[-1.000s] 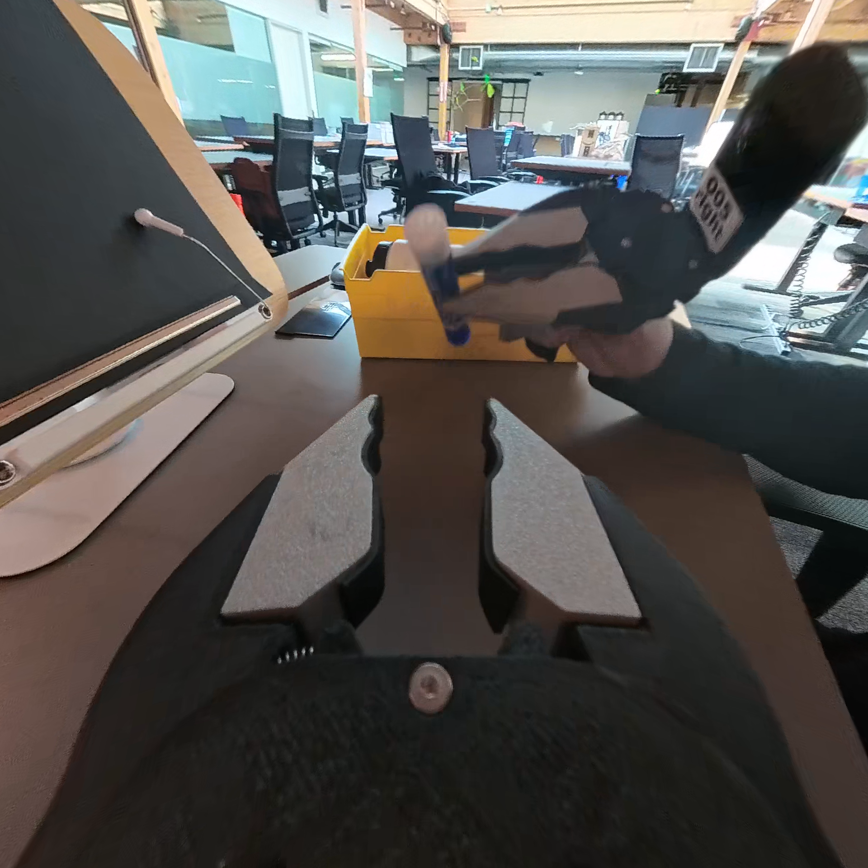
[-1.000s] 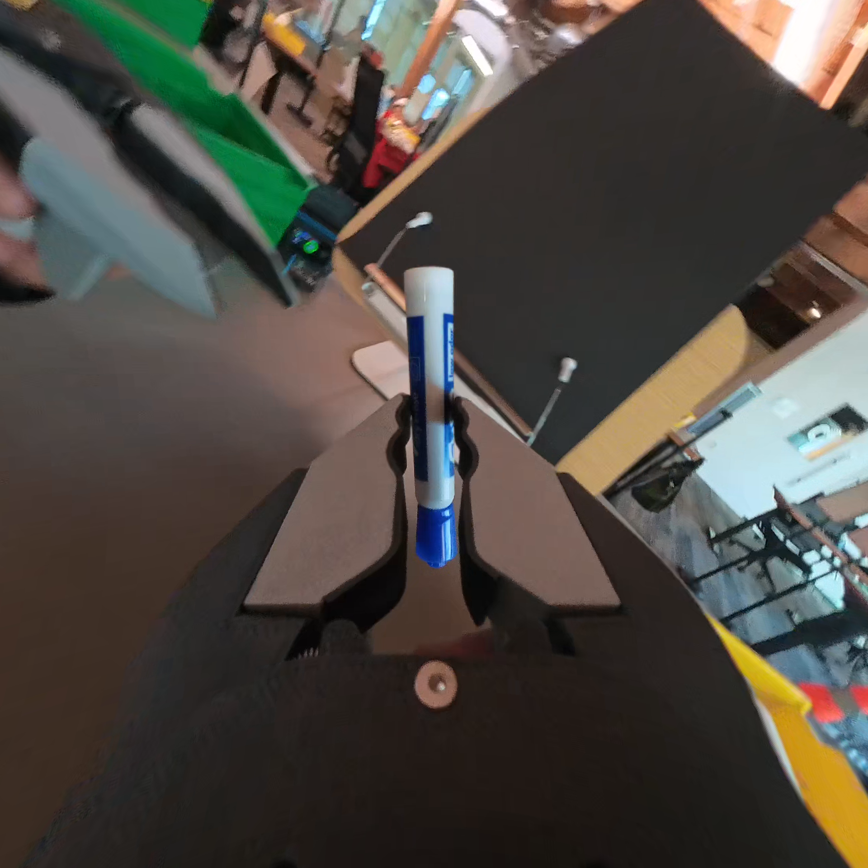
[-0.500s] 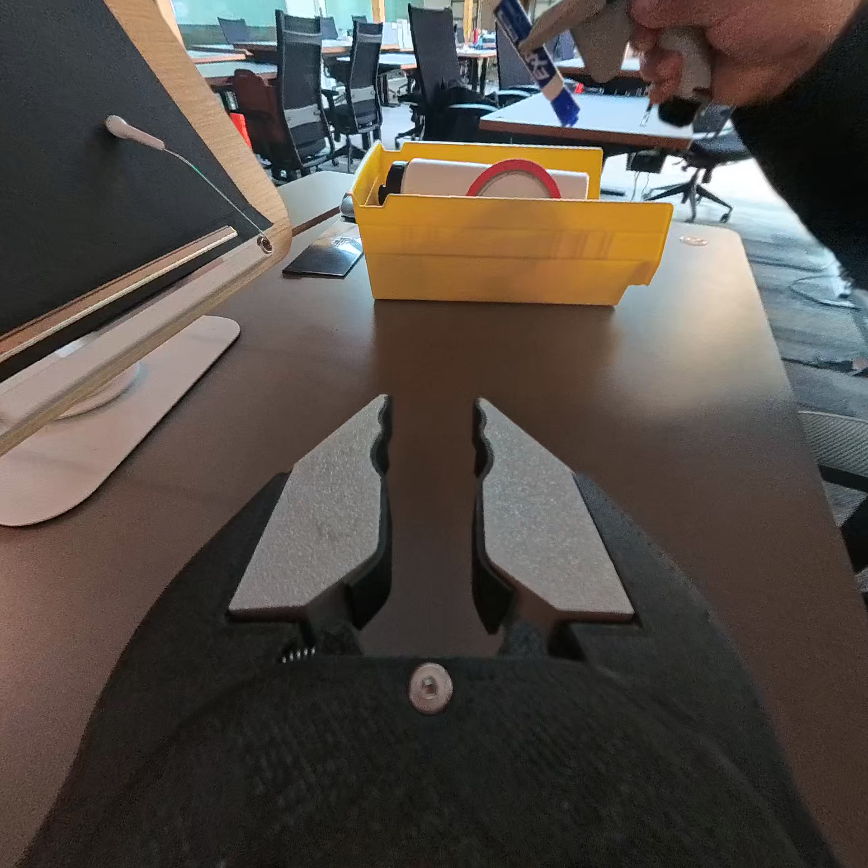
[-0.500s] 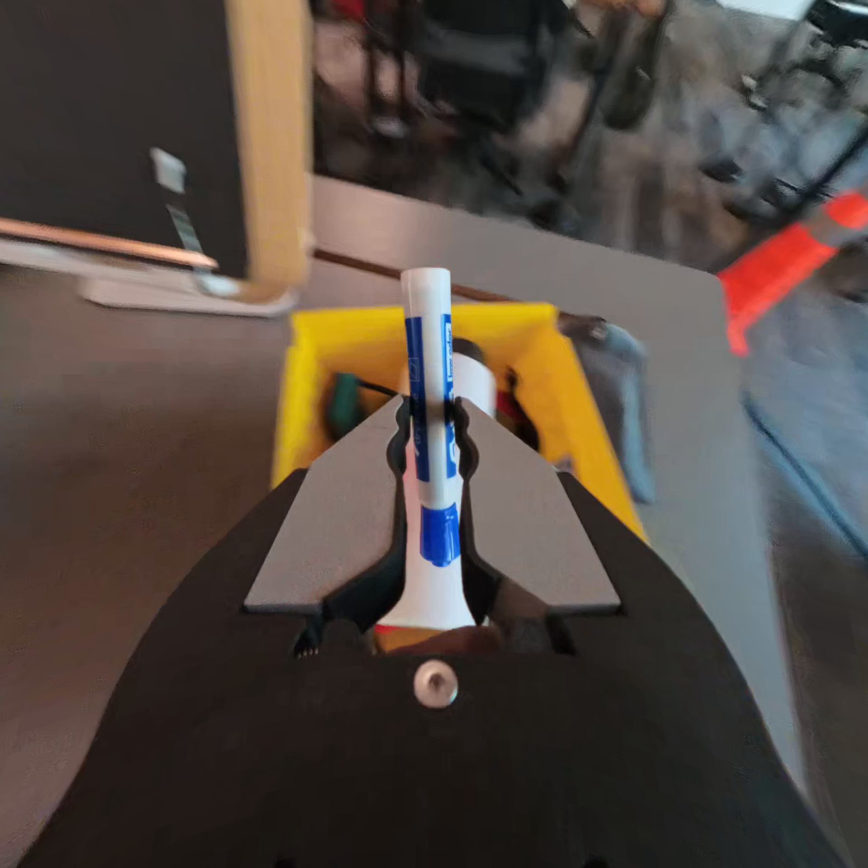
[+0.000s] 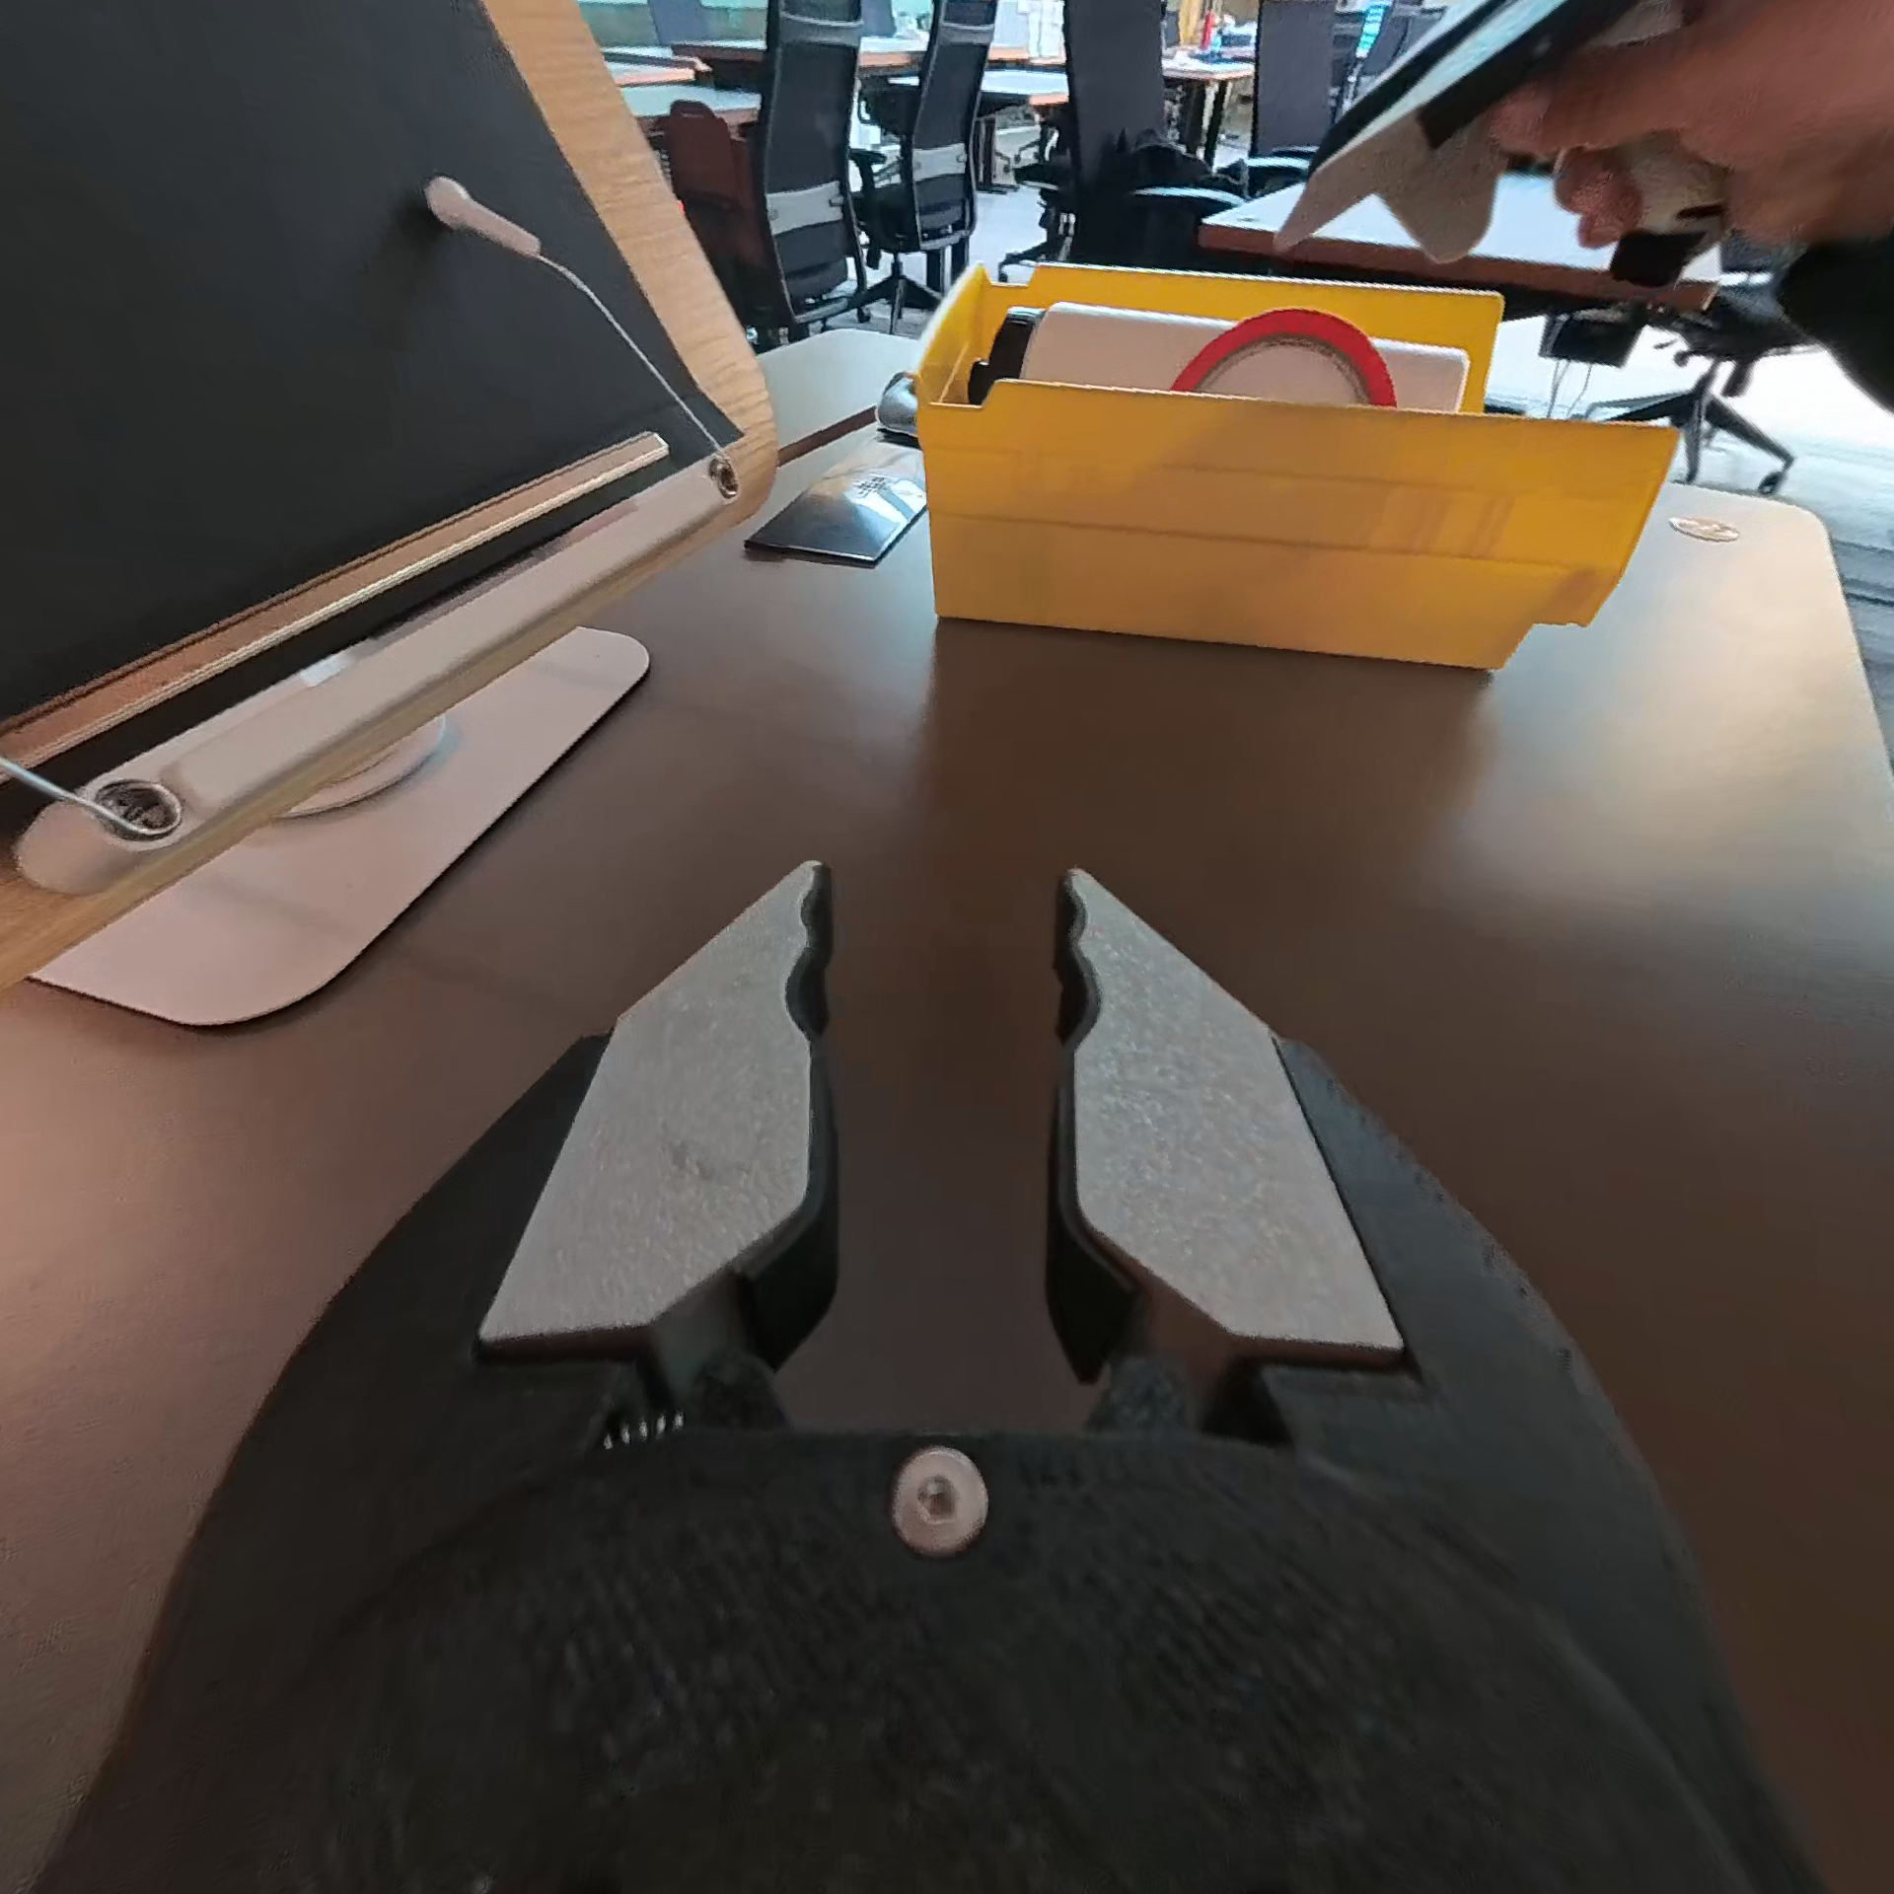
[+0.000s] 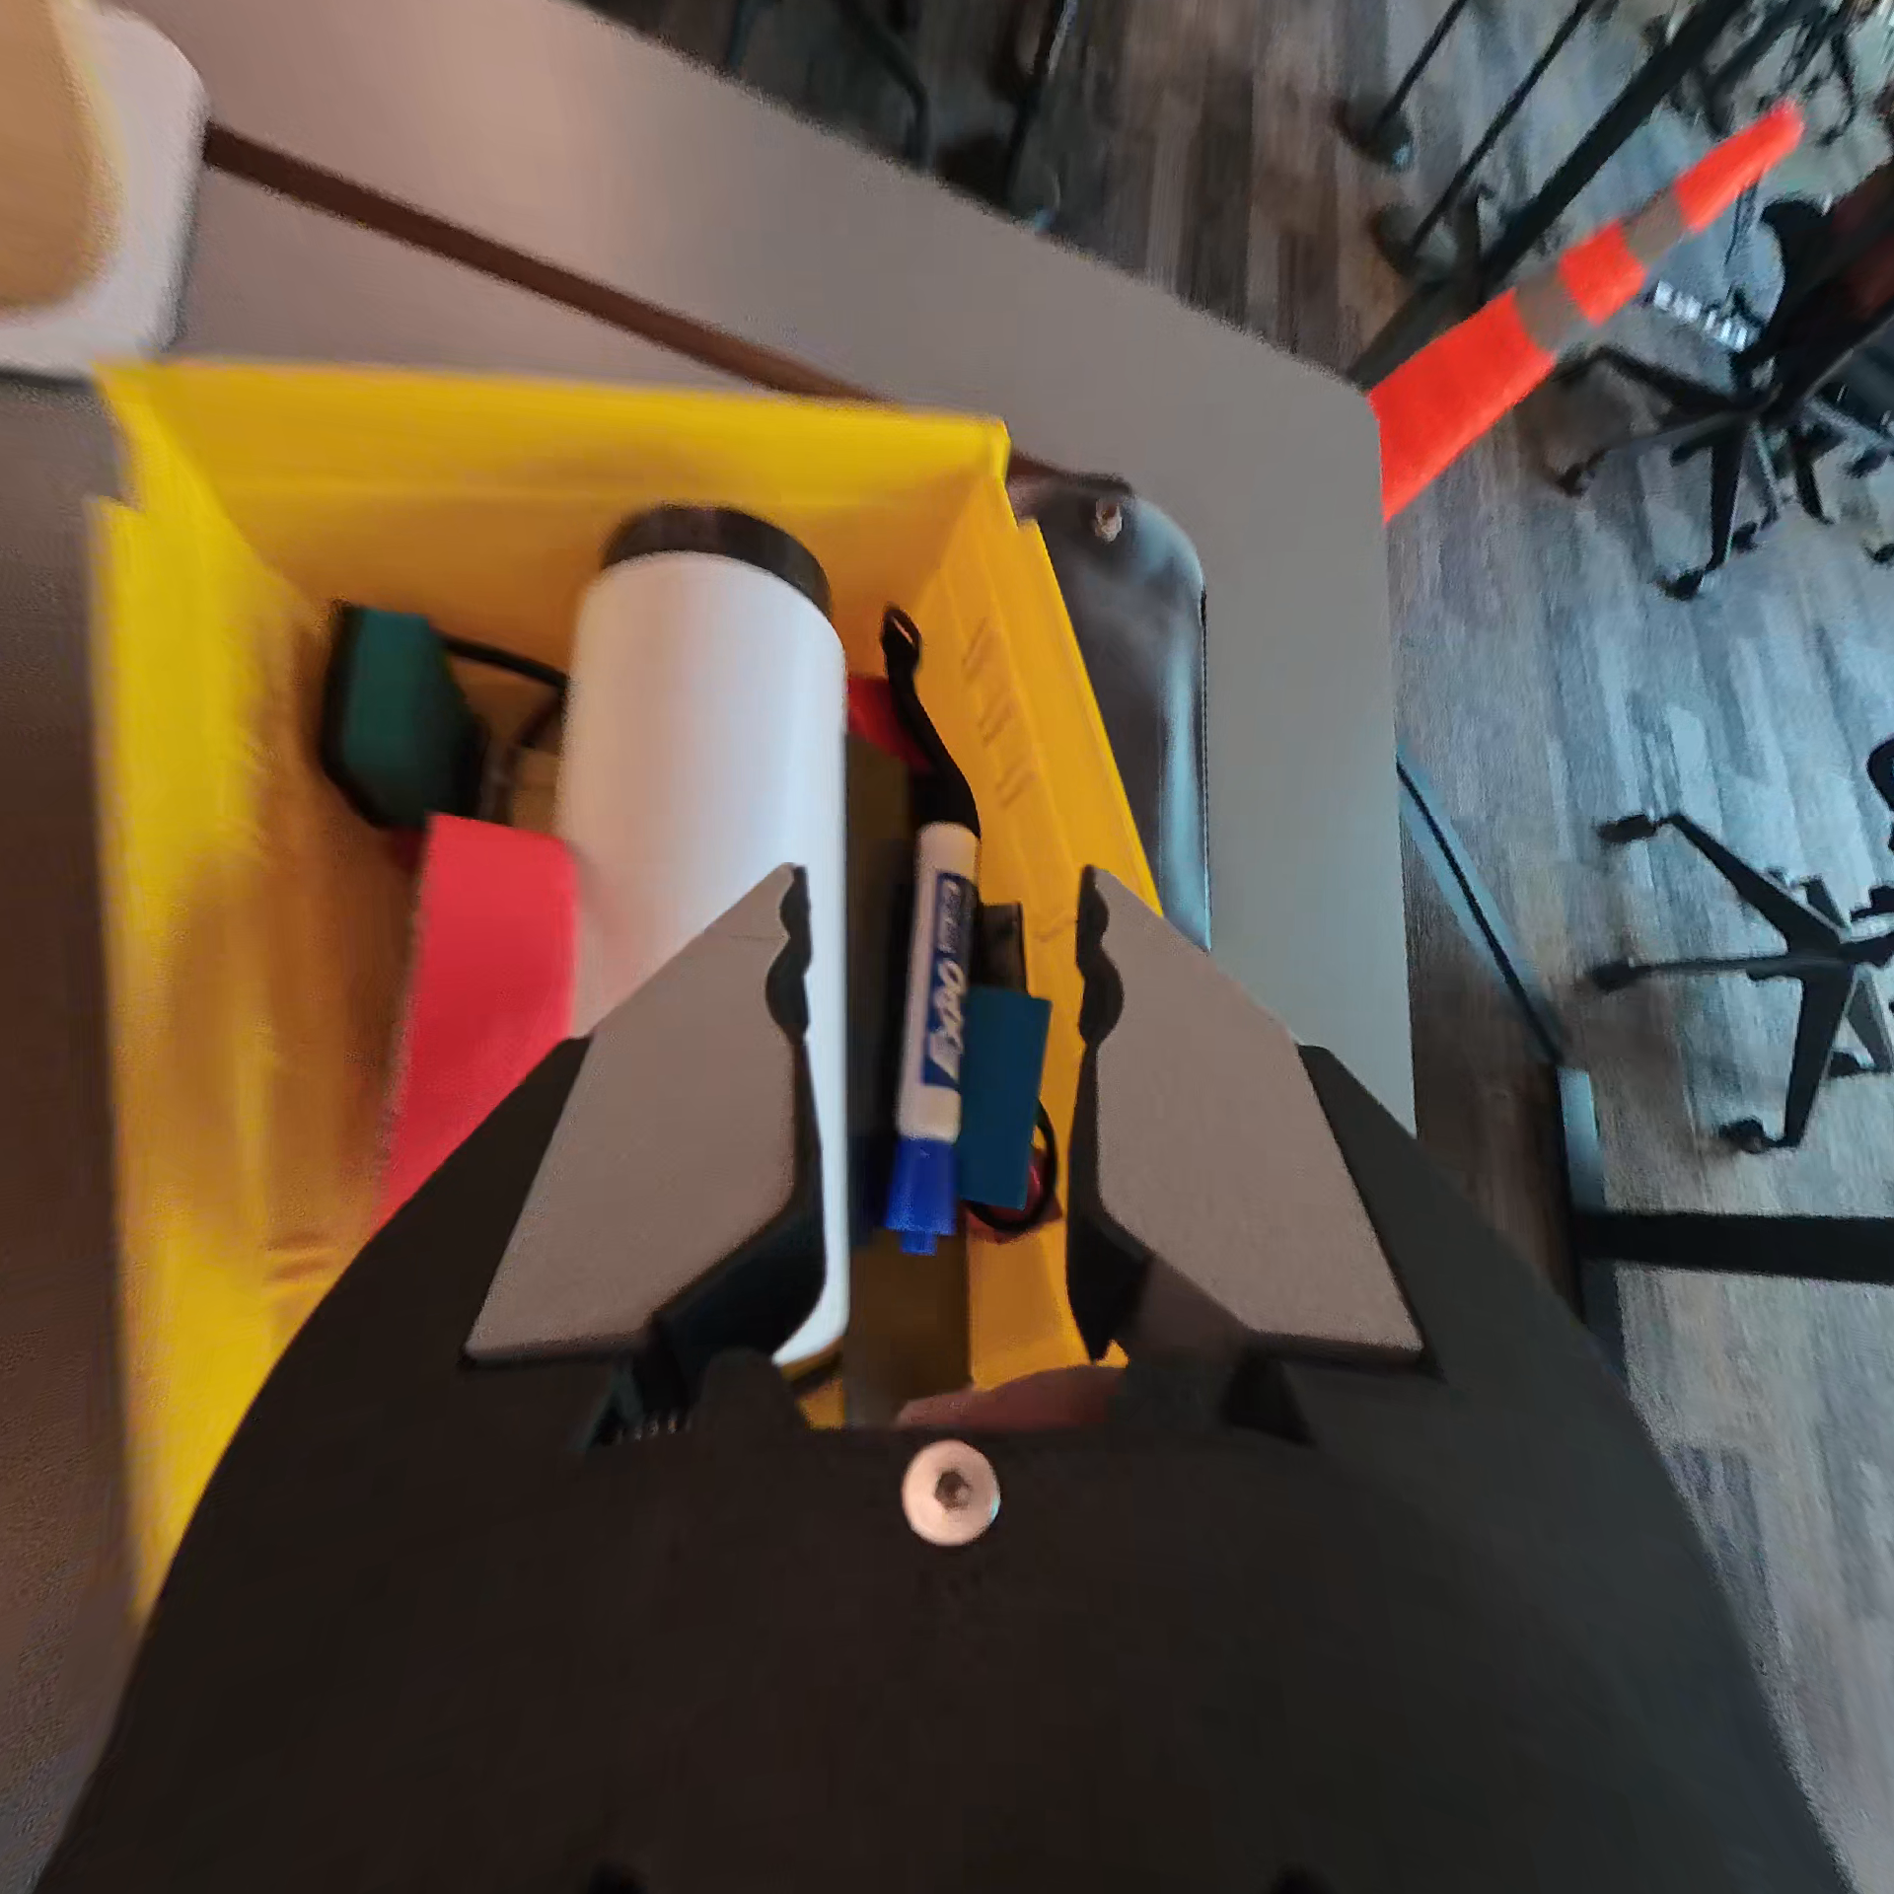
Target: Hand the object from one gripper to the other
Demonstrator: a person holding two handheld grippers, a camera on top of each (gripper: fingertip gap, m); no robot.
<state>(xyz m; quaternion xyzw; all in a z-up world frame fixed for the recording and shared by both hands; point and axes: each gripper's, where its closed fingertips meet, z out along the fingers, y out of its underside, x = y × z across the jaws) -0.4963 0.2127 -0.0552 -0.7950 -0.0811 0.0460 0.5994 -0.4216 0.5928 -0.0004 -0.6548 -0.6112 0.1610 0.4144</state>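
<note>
In the right wrist view the right gripper (image 6: 943,953) hangs over the yellow bin (image 6: 533,451) with its jaws spread wide and nothing between them. Below, in the middle of the frame, the blue-capped marker (image 6: 941,1025) lies inside the bin along its right wall, beside a white bottle (image 6: 707,779), a red tape roll (image 6: 482,984) and a small blue block (image 6: 999,1086). In the left wrist view the left gripper (image 5: 941,922) sits low over the brown table (image 5: 1435,871), jaws apart and empty, with the bin ahead and the right gripper in a hand (image 5: 1681,113) at upper right.
</note>
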